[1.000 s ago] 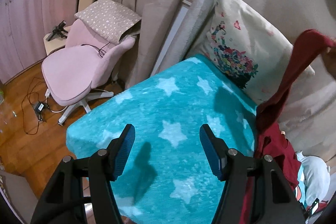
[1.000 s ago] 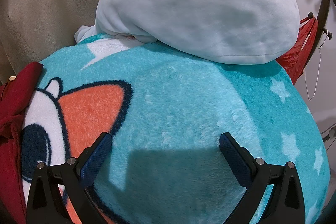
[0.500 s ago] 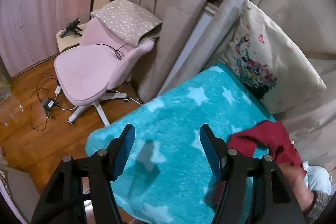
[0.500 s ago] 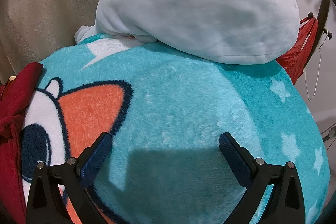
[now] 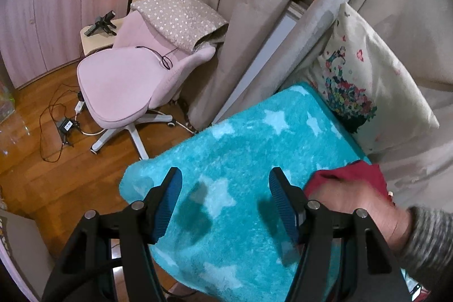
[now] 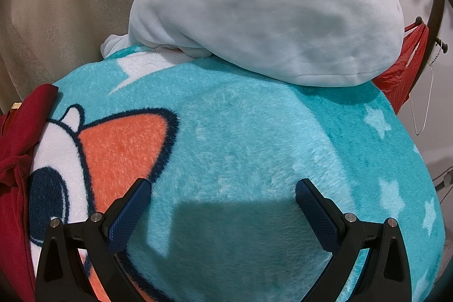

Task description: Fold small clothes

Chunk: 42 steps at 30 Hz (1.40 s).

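The left gripper (image 5: 223, 203) is spread wide with nothing in it, over a fluffy teal blanket (image 5: 254, 143) with pale stars. The right gripper (image 6: 223, 205) gapes empty too — the same fuzzy blanket below it. The dark red cloth (image 5: 354, 176) lies bunched at the blanket's edge under a bare hand (image 5: 359, 203) — soft and crumpled.

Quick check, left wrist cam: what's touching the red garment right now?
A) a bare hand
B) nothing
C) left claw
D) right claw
A: a bare hand rests on the red garment on the teal blanket, while the left claw hangs open beside it, holding nothing.
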Each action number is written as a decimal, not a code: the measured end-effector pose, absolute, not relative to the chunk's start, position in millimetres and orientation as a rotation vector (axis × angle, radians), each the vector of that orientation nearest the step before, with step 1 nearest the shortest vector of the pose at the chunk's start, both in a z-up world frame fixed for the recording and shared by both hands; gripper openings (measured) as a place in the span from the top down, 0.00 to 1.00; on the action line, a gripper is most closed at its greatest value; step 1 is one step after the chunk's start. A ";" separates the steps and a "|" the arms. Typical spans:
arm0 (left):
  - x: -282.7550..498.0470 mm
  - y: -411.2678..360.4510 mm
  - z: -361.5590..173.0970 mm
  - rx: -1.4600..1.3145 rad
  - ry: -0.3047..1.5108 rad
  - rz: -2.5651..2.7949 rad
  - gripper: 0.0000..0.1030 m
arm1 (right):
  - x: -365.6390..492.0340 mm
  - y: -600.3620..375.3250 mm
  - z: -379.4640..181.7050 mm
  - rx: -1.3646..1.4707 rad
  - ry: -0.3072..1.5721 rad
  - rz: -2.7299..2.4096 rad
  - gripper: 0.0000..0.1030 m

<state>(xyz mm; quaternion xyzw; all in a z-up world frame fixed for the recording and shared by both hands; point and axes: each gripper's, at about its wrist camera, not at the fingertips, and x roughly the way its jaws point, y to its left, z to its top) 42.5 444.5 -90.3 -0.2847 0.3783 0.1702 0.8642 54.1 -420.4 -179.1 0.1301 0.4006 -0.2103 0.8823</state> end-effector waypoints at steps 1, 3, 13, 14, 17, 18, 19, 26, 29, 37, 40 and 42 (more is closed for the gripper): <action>40.9 445.4 -88.1 -0.591 0.788 0.363 0.39 | 55.0 -419.6 -179.5 0.269 0.834 -0.438 0.00; 38.7 447.1 -84.1 -0.590 0.779 0.366 0.39 | 54.1 -420.5 -179.3 0.271 0.834 -0.438 0.00; 35.3 442.8 -80.1 -0.592 0.776 0.345 0.39 | 54.5 -419.8 -179.0 0.269 0.834 -0.438 0.00; 34.9 442.2 -80.7 -0.588 0.781 0.346 0.39 | 54.1 -420.3 -178.7 0.268 0.834 -0.439 0.00; 35.3 443.5 -81.3 -0.599 0.790 0.351 0.39 | 55.0 -419.6 -179.1 0.267 0.834 -0.439 0.00; 35.4 444.5 -80.7 -0.608 0.786 0.349 0.39 | 54.5 -419.7 -179.1 0.269 0.834 -0.439 0.00; 35.9 445.2 -78.8 -0.615 0.780 0.347 0.39 | 54.3 -419.9 -178.9 0.270 0.834 -0.438 0.00; 44.7 437.7 -61.7 -0.599 0.738 0.308 0.39 | 55.0 -419.5 -178.9 0.268 0.834 -0.438 0.00; 51.2 432.5 -59.0 -0.606 0.729 0.273 0.39 | 55.0 -419.6 -178.9 0.268 0.834 -0.438 0.00; 77.0 396.6 -56.6 -0.525 0.768 0.197 0.39 | 55.1 -419.4 -179.2 0.266 0.834 -0.439 0.00; 84.2 376.8 -58.4 -0.486 0.799 0.174 0.39 | 54.9 -419.3 -179.3 0.266 0.834 -0.439 0.00; 89.5 361.1 -60.2 -0.460 0.819 0.158 0.39 | 54.5 -419.9 -179.2 0.266 0.834 -0.439 0.00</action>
